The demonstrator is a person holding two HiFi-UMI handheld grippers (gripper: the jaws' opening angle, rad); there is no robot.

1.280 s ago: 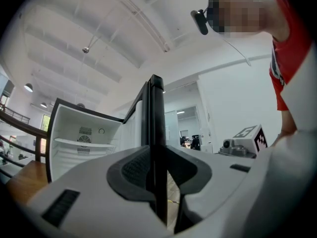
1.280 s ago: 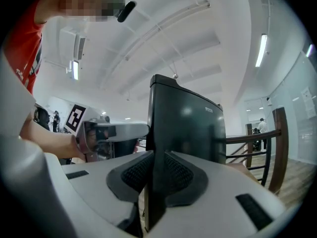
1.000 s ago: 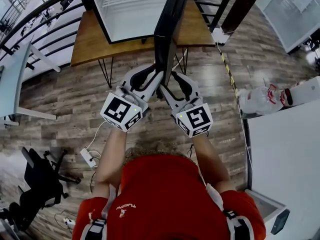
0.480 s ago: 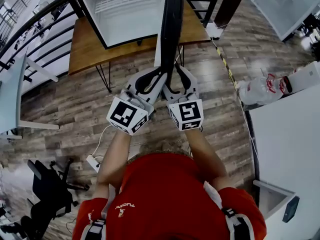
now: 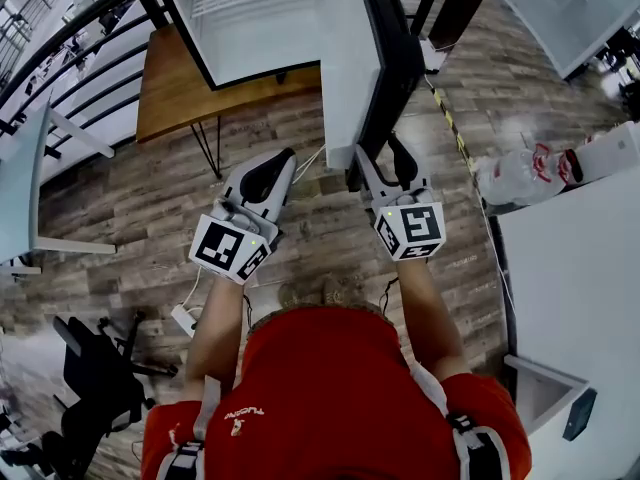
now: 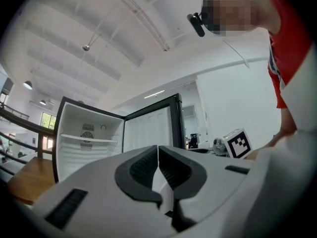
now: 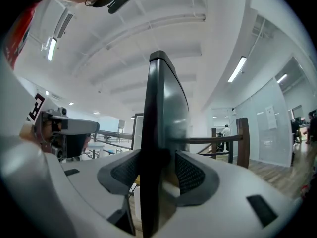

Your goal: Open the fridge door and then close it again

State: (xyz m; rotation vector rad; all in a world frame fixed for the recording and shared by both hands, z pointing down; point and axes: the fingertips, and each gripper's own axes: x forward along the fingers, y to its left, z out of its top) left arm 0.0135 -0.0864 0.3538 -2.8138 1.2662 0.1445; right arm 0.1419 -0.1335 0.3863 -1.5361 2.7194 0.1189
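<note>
Open fridge on a wooden desk, plank floor, black railing beyond, right claw just tightened, gripping the fridge door edge, left claw just closed, empty.

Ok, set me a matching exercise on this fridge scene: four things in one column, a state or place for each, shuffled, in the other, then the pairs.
1 left claw
2 right claw
3 fridge door
4 wooden table

A swung open
B shut, nothing in it
C under the fridge
D clamped on the door's edge

Pairs: 1-B, 2-D, 3-A, 4-C.

The right claw has just been closing, with the door's edge inside it. The left claw has just closed on nothing.
</note>
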